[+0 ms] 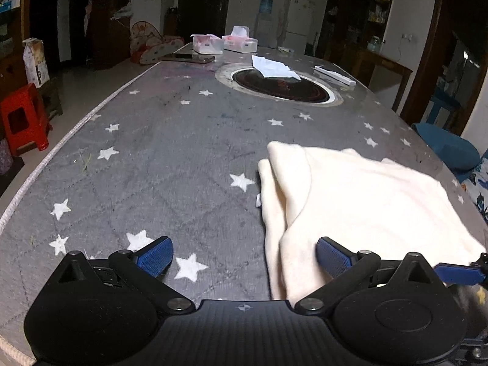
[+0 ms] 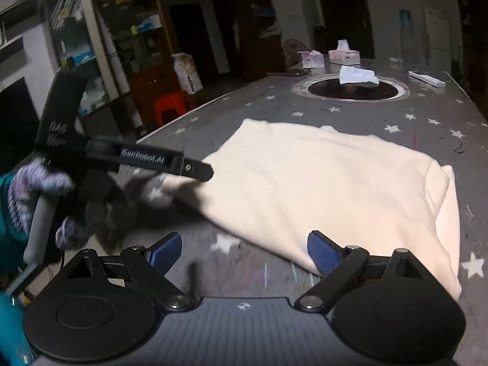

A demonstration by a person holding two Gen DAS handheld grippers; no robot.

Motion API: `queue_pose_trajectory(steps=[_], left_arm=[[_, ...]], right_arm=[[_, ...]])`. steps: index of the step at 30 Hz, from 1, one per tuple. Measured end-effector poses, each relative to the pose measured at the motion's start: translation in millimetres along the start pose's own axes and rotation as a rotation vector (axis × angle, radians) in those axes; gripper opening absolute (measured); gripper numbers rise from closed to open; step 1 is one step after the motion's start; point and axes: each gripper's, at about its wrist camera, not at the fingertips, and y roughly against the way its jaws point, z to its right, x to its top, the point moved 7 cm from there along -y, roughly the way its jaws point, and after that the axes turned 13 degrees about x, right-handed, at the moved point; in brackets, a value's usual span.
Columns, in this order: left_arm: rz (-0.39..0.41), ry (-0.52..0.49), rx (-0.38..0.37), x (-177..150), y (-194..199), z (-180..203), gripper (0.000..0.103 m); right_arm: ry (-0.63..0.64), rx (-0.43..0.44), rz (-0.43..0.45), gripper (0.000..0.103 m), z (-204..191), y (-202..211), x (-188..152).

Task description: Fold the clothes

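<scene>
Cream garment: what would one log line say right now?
cream garment partly folded on table | left gripper open | right gripper open

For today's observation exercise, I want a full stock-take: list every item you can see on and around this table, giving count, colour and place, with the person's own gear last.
Garment: one, cream, partly folded, on the near part of the table.
Table cover: one, grey with white stars.
Round inset: one, dark with a metal rim, at the far middle of the table.
Tissue: one, white, lying on the inset's far edge.
Tissue boxes: two, white and pink, at the far end.
Flat strip: one, white, right of the inset.
Stool: one, red, on the floor at left.
Left gripper: black with blue pads, open, one pad over the garment's edge.
Right gripper: same colours, open, at the garment's near edge.
</scene>
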Motion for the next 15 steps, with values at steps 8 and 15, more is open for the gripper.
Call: queue_pose_trajectory(steps=[8, 15], left_arm=[[0.032, 0.002, 0.006, 17, 7, -2, 0.103], [0.029, -0.013, 0.004, 27, -8, 9, 0.103]], right_arm=[[0.015, 0.043, 0.04, 0.096, 3, 21, 26], [-0.093, -0.037, 0.096, 0.097, 52, 27, 33]])
